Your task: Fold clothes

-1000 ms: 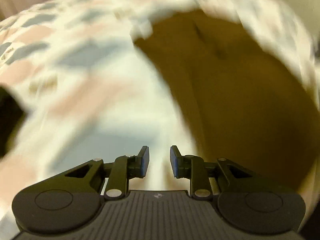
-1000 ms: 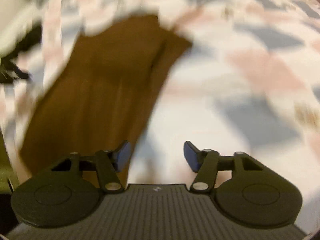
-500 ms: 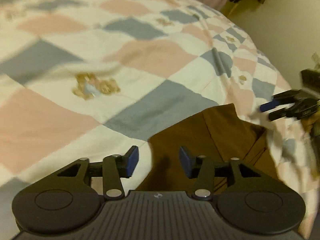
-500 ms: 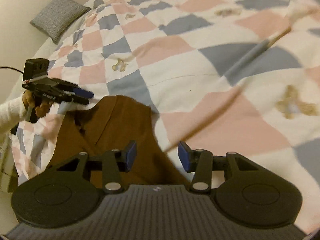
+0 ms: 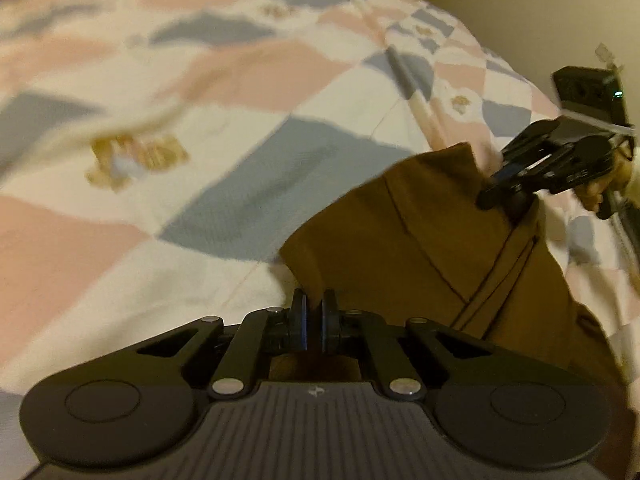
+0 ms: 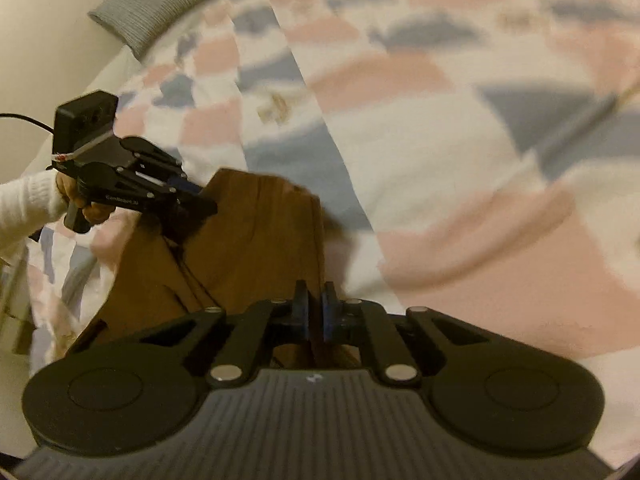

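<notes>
**Q:** Clothes first: what is lying there, and where?

**A:** Brown garment point(image 5: 432, 240), a single piece, is lying on a bed, spread over a quilt point(image 5: 224, 184) checked in pink, grey-blue and cream. It is the largest thing after the quilt. Seams and overlapping panels are showing, so some layers are sitting one over another; what sort of garment it is I cannot tell.

**Q:** How is it likely to handle?

**A:** It is looking soft and limp, draping and peaking where it is lifted. My judgement is light, floppy cloth that is going to sag between two holds, so edges and corners are the sensible places to grip.

**Q:** What are the tools doing?

**A:** Left gripper point(image 5: 314, 320) is pressed together, pinching an edge of the cloth at its near side. Right gripper point(image 6: 314, 312) is also squeezed together on a fold of the cloth. Each is appearing in the other's camera, held by a hand point(image 6: 86, 206) in a white sleeve point(image 6: 28, 204).

**Q:** Any baskets, boxes or drawers?

**A:** None are showing. A grey cushion point(image 6: 148, 8) is resting at the far edge of the bed, well apart.
</notes>
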`<state>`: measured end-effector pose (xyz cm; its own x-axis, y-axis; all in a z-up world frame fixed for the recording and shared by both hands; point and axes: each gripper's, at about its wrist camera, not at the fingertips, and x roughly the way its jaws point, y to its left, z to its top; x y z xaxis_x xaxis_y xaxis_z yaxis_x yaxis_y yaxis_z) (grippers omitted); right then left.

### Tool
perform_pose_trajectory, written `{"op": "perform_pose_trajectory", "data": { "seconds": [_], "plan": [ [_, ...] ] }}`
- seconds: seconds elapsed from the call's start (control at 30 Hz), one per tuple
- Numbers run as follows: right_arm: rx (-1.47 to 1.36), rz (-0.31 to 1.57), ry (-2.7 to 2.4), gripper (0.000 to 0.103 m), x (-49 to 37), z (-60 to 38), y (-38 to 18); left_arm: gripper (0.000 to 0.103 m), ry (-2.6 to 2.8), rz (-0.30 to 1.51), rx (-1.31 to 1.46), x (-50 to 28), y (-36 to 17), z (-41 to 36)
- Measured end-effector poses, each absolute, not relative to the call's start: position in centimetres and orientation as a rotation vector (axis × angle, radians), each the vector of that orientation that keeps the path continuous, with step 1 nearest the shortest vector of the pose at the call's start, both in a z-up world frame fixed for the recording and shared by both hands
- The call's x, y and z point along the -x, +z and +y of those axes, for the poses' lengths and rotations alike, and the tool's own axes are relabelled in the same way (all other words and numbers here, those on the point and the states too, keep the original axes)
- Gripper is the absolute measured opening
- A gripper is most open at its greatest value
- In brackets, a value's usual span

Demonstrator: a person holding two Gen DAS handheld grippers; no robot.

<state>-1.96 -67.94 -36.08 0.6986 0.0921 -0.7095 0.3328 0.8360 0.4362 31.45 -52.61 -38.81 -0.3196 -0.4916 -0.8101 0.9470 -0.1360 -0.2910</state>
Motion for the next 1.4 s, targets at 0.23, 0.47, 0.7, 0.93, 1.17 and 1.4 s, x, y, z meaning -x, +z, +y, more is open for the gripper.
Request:
{"op": "perform_pose_trajectory", "data": {
  "seconds": [0.23,0.47,0.7,0.93,1.17,1.4],
  "plan": [
    [-0.331,0.637,-0.159,0.004,9.1,-54.9,-27.0,0.004,-1.696,0.721,-0.571,-26.9,-29.4,-42.2],
    [-0.234,0.698,-0.143,0.004,18.5,-37.5,-24.0,0.005,-1.695,0.603,-0.65,-14.9,-24.6,-24.3],
    [-0.081,1.018,-0.131,0.004,23.3,-24.1,-32.6,0.01,-1.565,0.746,-0.928,-3.7,-34.2,-11.8],
    [-0.668,0.856,-0.298,0.033,26.6,-25.4,-31.3,0.026,-1.406,0.921,-0.803,-2.1,-34.7,-6.9],
    [-1.452,0.478,-0.553,0.04,27.0,-29.1,-36.8,0.053,-1.124,1.231,-0.033,-7.3,-35.6,-10.0],
    [-1.598,0.346,-0.611,0.009,24.5,-29.2,-39.9,0.03,-0.994,1.351,0.24,-8.5,-38.0,-10.9]
  ]
}}
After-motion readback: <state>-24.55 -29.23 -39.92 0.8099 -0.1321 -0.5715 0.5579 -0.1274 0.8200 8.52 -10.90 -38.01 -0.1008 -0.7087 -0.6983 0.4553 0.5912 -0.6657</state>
